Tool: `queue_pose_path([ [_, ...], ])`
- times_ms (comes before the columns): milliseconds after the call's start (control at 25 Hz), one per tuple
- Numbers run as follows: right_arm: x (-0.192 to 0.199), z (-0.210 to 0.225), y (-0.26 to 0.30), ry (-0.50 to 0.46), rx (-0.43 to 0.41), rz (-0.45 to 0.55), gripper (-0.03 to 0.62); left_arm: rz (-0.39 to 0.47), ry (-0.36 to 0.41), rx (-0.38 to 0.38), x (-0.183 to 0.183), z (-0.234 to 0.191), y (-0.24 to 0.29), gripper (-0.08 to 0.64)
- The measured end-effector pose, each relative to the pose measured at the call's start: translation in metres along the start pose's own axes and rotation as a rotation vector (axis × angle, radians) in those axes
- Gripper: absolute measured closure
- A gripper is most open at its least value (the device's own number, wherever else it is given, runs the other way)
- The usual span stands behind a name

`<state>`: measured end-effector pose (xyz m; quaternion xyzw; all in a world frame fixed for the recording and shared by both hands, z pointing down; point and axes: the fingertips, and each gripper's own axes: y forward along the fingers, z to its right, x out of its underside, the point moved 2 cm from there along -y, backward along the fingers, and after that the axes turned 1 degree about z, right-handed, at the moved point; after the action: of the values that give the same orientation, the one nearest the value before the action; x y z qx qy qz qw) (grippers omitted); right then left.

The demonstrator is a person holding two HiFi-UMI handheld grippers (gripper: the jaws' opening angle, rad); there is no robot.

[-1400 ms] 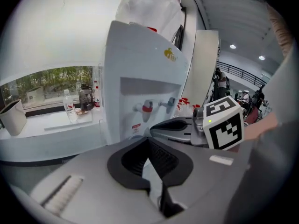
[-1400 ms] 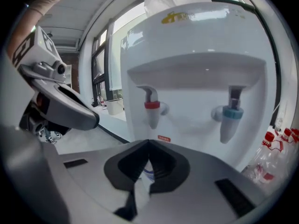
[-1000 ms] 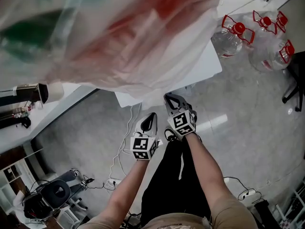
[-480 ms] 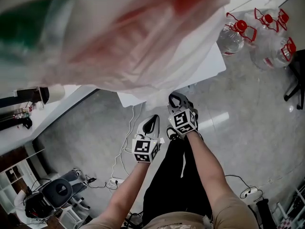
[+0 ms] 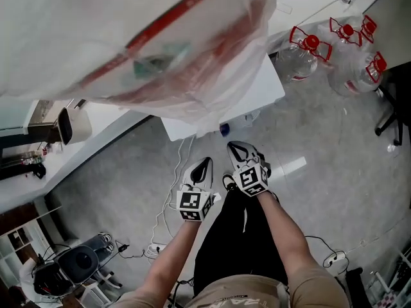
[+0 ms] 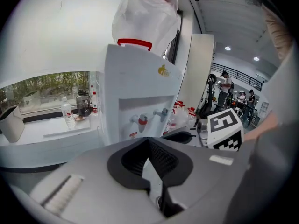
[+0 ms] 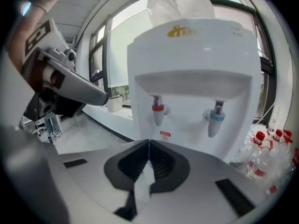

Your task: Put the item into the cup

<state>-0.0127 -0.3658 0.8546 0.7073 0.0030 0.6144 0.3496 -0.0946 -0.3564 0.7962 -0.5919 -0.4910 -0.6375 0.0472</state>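
Observation:
I stand in front of a white water dispenser (image 7: 196, 73) with a red tap (image 7: 158, 111) and a blue tap (image 7: 216, 118). Its big bottle, wrapped in a clear plastic bag (image 5: 160, 50), fills the top of the head view. My left gripper (image 5: 204, 167) and right gripper (image 5: 237, 148) hang side by side above the floor, a little short of the dispenser's base. Both are shut with nothing between the jaws, as the left gripper view (image 6: 148, 143) and the right gripper view (image 7: 148, 146) also show. I see no cup and no loose item near either gripper.
Large empty water bottles with red handles (image 5: 308, 47) lie on the floor at the right. A white counter (image 5: 96, 117) runs at the left with a white container (image 5: 72, 126) and small bottles (image 6: 67, 115). Cables (image 5: 168, 191) trail on the grey floor. People stand far behind (image 6: 226, 85).
The head view has shifted, so the bagged bottle now looks sharper and the dispenser sits further left. Both grippers have drawn slightly lower in the view and stay shut.

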Motion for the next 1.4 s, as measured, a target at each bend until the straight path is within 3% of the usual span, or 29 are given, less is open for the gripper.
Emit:
queue_pose_path([
  [240, -0.039, -0.021, -0.058, 0.026, -0.050, 0.023, 0.580, 0.011, -0.019, -0.010, -0.026, 0.017, -0.030, 0.553],
  [480, -0.104, -0.034, -0.108, 0.009, -0.110, 0.044, 0.581, 0.055, 0.021, 0.023, -0.075, 0.044, -0.071, 0.552],
  [720, -0.166, -0.028, -0.148, 0.028, -0.108, 0.102, 0.581, 0.117, 0.050, -0.003, -0.131, 0.055, -0.108, 0.554],
  [1000, -0.238, -0.014, -0.182, -0.046, -0.112, 0.154, 0.581, 0.220, 0.058, -0.028, -0.202, 0.061, -0.138, 0.554],
  [1400, -0.311, -0.015, -0.229, -0.049, -0.116, 0.245, 0.581, 0.283, 0.107, -0.020, -0.260, 0.069, -0.194, 0.552],
])
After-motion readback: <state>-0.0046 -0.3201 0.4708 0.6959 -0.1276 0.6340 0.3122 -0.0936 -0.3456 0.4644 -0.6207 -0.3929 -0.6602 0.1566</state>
